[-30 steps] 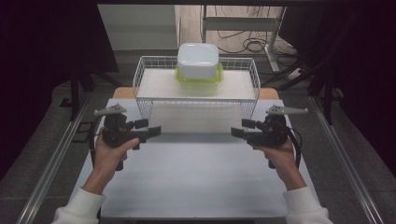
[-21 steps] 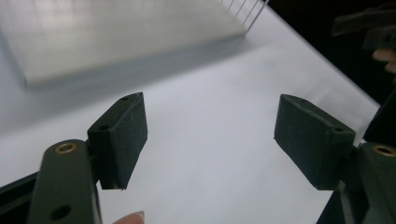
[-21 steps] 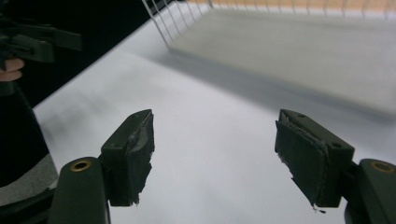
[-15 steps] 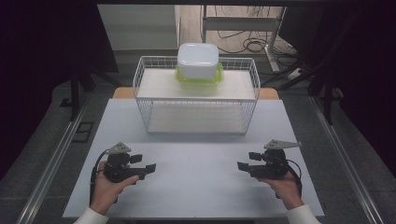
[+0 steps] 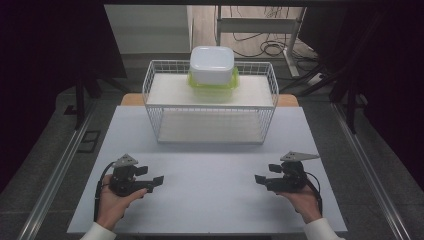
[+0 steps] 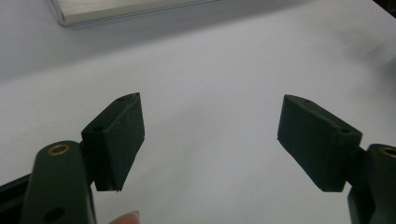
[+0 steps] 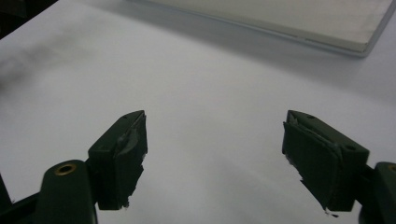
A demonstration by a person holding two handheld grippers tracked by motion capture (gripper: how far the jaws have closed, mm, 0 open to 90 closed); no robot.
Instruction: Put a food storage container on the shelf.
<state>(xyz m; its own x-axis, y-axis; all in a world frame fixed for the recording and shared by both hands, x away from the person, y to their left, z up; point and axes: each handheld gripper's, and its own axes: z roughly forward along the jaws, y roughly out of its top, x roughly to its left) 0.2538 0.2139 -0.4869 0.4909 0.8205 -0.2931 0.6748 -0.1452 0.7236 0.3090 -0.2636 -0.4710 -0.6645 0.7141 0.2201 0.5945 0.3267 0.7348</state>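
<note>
A white wire basket rack (image 5: 210, 107) stands at the back of the white table (image 5: 210, 200). On its upper shelf sits a white tub (image 5: 211, 65) over a yellow-green lidded container (image 5: 212, 86). My left gripper (image 5: 152, 182) rests low at the front left, held in a hand, jaws wide open over bare table (image 6: 210, 135). My right gripper (image 5: 261, 181) rests at the front right, also open with nothing between its jaws (image 7: 212, 149). Both point inward toward each other.
The rack's lower shelf board (image 5: 210, 127) lies flat on the table; its edge shows as a pale slab (image 7: 289, 21) in the right gripper view and as another pale slab (image 6: 116, 9) in the left gripper view. Dark floor, rails and cables surround the table.
Both grippers have come down and back from in front of the rack to the table's front edge. Their jaws have stayed open.
</note>
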